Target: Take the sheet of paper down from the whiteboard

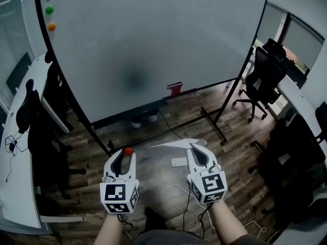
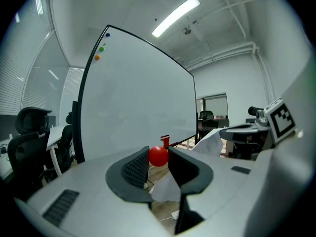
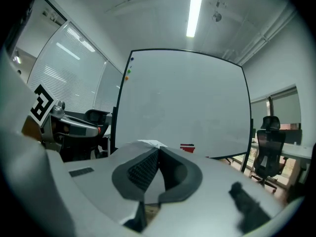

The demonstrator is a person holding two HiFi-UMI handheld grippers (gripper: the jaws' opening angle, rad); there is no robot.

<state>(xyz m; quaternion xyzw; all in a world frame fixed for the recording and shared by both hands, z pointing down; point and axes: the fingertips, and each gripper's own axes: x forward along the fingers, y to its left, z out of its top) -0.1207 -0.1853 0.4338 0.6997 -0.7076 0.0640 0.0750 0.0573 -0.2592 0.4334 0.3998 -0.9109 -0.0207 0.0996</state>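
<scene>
The whiteboard (image 1: 153,45) stands bare ahead of me, apart from a green magnet (image 1: 49,9) and an orange magnet (image 1: 51,27) at its upper left. My right gripper (image 1: 197,150) is shut on the white sheet of paper (image 1: 173,145), which hangs clear of the board and sticks out to the left. In the right gripper view the paper (image 3: 148,143) shows just past the closed jaws. My left gripper (image 1: 127,153) is shut on a round red magnet (image 1: 128,150), pinched at the jaw tips (image 2: 158,156). The sheet (image 2: 211,141) also shows in the left gripper view.
A red item (image 1: 174,89) sits at the board's lower edge. The board's stand legs (image 1: 212,122) reach out over the wood floor. Black office chairs (image 1: 263,78) stand at the right and others (image 1: 30,116) at the left by a white desk (image 1: 15,188). Cables (image 1: 173,180) lie on the floor.
</scene>
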